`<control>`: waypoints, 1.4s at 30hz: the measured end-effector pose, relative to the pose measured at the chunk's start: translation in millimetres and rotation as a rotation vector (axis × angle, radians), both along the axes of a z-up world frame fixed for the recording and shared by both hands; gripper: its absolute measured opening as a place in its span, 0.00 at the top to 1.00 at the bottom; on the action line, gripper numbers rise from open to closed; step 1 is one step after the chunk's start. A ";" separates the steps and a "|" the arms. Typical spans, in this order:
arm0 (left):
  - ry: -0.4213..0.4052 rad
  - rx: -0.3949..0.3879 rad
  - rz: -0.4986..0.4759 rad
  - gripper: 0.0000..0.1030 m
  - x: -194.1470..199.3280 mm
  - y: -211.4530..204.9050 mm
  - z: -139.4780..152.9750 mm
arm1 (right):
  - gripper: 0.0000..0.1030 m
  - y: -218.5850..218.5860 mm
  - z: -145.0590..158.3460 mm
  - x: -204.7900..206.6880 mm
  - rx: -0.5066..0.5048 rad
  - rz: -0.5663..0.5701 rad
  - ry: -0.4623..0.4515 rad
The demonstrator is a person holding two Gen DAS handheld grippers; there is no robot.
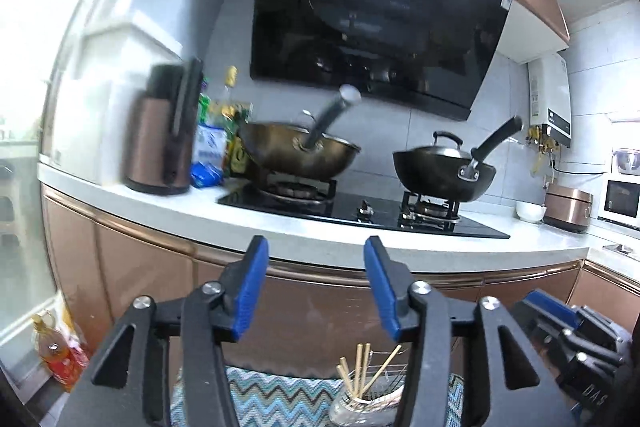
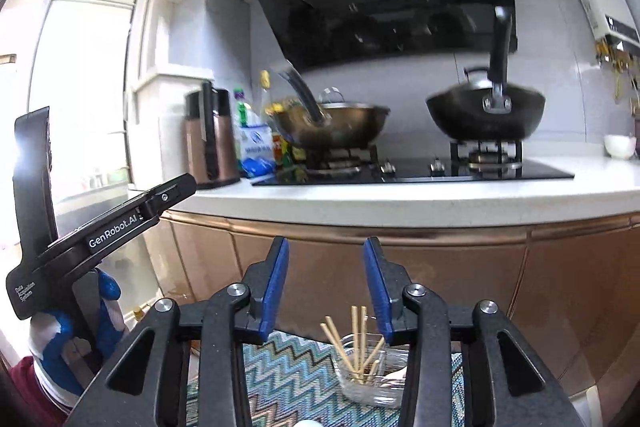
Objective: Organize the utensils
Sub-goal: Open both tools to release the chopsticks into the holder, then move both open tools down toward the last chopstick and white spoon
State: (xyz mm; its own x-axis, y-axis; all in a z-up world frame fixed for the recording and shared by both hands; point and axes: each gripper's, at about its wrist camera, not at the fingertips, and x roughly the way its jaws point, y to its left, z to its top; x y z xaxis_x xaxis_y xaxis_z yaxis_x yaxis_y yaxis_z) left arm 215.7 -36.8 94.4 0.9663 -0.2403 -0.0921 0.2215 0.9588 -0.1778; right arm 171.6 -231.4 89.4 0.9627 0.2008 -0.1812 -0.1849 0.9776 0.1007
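Several wooden chopsticks (image 1: 362,367) (image 2: 356,337) stand tilted in a clear glass holder (image 1: 352,405) (image 2: 368,389). The holder sits on a zigzag-patterned mat (image 1: 272,395) (image 2: 288,363), low in both views. My left gripper (image 1: 316,247) is open, well above the holder, with nothing between its blue pads. My right gripper (image 2: 326,245) is also open and empty, raised over the same holder. The left tool's black body (image 2: 100,227) shows in the right wrist view, held by a gloved hand (image 2: 80,331).
Ahead runs a white counter (image 1: 400,247) over copper cabinet doors (image 2: 440,267). A black hob carries a brass wok (image 1: 300,151) and a dark lidded wok (image 1: 440,167), both under a range hood (image 1: 380,27). There is a kettle (image 1: 160,139) on the left and an oil bottle (image 1: 56,355) on the floor.
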 end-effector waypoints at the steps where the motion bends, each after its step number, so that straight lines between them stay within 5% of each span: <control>1: -0.002 0.000 0.003 0.51 -8.2 6.0 3.6 | 0.58 2.8 3.6 -6.5 -0.002 0.002 -0.007; 18: 0.021 0.059 0.075 0.51 -115.5 72.5 29.9 | 0.49 43.0 35.9 -104.7 -0.044 0.013 -0.076; 42: 0.182 0.080 0.098 0.50 -123.3 79.0 -31.8 | 0.46 20.3 -22.7 -122.2 0.036 -0.003 0.032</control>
